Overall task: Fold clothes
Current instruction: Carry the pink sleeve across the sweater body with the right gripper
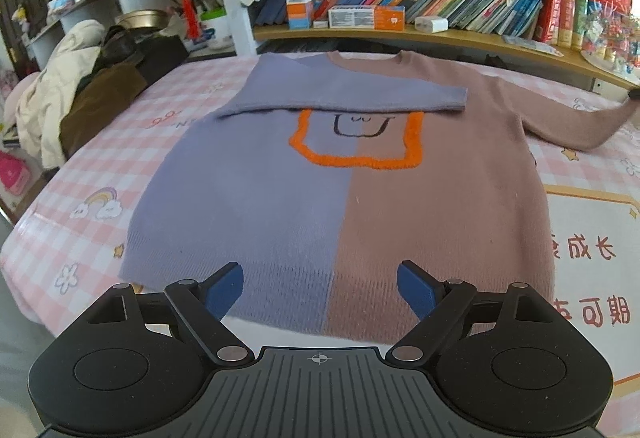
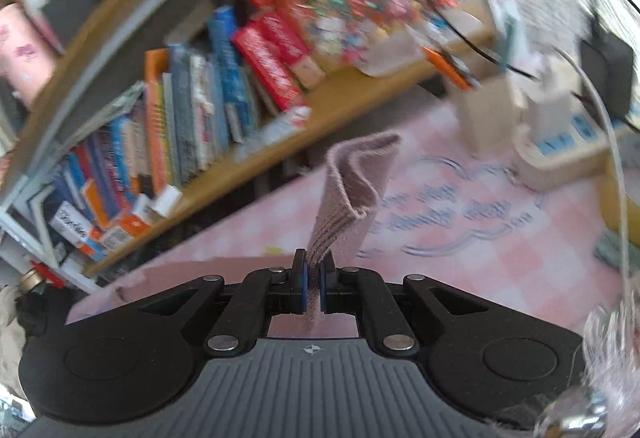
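Note:
A two-tone sweater (image 1: 340, 174), lilac on the left half and dusty pink on the right with an orange outline on the chest, lies flat on the pink checked bed (image 1: 80, 206). Its lilac sleeve (image 1: 340, 94) is folded across the chest. The pink sleeve (image 1: 580, 126) stretches out to the right and lifts at its end. My left gripper (image 1: 320, 288) hovers open over the hem, nothing between its blue pads. In the right wrist view my right gripper (image 2: 314, 278) is shut on the pink sleeve cuff (image 2: 352, 190), which sticks up past the fingers.
A wooden bookshelf (image 1: 440, 34) packed with books runs along the far side of the bed. Bundled coats and bags (image 1: 80, 98) pile up at the bed's left end. Small boxes and a white power strip (image 2: 560, 146) with cables sit on the bed near the cuff.

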